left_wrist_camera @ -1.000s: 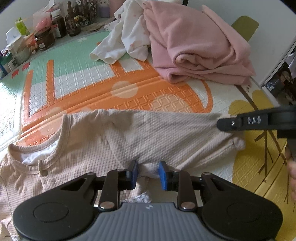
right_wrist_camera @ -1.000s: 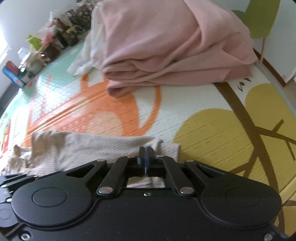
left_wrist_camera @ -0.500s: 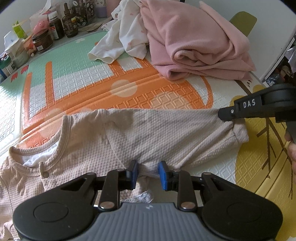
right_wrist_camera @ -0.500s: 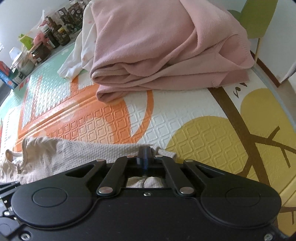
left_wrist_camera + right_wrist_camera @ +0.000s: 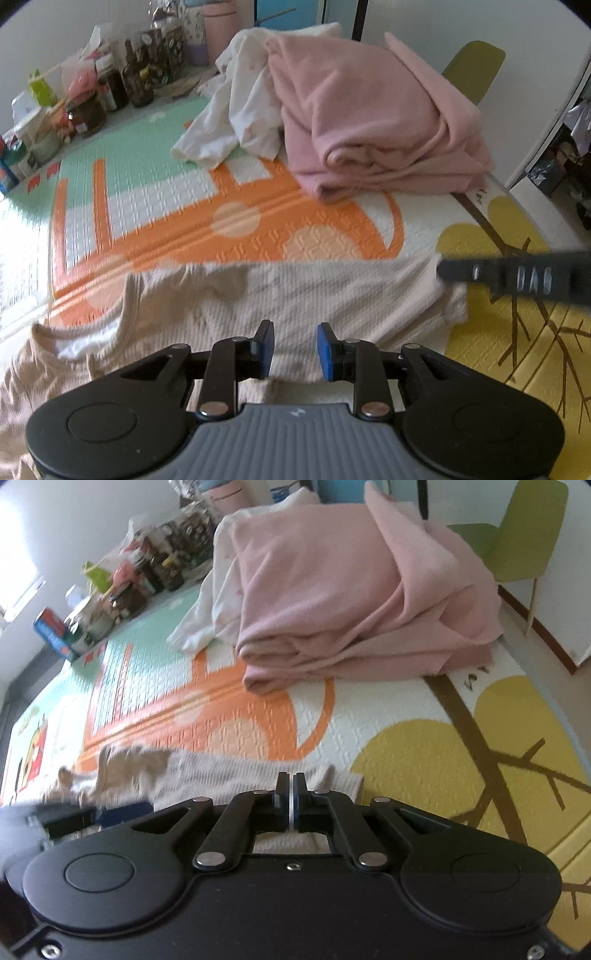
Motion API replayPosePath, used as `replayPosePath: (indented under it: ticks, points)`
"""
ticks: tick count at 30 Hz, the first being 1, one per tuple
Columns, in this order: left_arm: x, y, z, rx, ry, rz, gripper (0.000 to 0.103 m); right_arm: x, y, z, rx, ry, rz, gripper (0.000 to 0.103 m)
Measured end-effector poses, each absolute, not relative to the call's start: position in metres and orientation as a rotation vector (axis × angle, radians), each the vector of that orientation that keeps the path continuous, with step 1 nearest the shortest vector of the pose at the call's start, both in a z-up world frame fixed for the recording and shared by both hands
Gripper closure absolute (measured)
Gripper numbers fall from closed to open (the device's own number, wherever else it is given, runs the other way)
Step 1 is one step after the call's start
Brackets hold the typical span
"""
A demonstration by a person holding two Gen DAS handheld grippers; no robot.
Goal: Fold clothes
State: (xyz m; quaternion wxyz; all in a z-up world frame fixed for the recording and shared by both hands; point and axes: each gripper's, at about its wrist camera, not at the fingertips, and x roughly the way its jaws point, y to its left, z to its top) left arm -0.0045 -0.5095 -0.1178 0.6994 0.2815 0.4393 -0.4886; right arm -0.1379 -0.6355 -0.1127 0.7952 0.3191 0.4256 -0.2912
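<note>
A beige waffle-knit shirt (image 5: 295, 295) lies spread across the play mat (image 5: 258, 229), collar at the left. My left gripper (image 5: 293, 349) grips a thick fold at the shirt's near edge, its blue pads still a little apart. The cloth stretches rightward to my right gripper (image 5: 441, 271), which pinches the far sleeve end. In the right wrist view that gripper (image 5: 291, 801) is shut with a thin sliver of the shirt (image 5: 221, 775) between its pads. The left gripper (image 5: 122, 808) shows there as a blur at the left.
A pile of pink cloth (image 5: 369, 122) and a white garment (image 5: 236, 122) sit at the back of the mat. Jars and bottles (image 5: 92, 107) line the back left. A green chair (image 5: 524, 535) stands beyond the mat's right edge.
Both grippers have risen a little, carrying the shirt's near edge and sleeve end with them. Neither grip has changed.
</note>
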Motion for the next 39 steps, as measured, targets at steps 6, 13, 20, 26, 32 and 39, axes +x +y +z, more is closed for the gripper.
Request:
replayPosePath:
  ticks: [6,13,20,26,32,39]
  points:
    - [0.008,-0.534,-0.130,0.678,0.987,-1.031,0.075,-0.146,-0.630,-0.132,0.684,0.982,-0.645,0.103]
    - [0.034,-0.544,-0.146,0.653,1.066,-0.951,0.073,-0.157,-0.638,-0.153,0.681,1.017,-0.699,0.103]
    - [0.039,-0.545,-0.147,0.655,1.053,-0.920,0.073,-0.163,-0.632,-0.154,0.671,1.052,-0.660,0.103]
    - [0.034,-0.547,-0.146,0.682,1.029,-0.923,0.073,-0.167,-0.632,-0.144,0.712,1.019,-0.620,0.099]
    - [0.033,-0.547,-0.145,0.686,1.029,-0.919,0.074,-0.167,-0.642,-0.130,0.845,0.938,-0.582,0.094]
    - [0.032,-0.547,-0.146,0.693,1.024,-0.922,0.074,-0.149,-0.643,-0.137,0.835,0.995,-0.584,0.088]
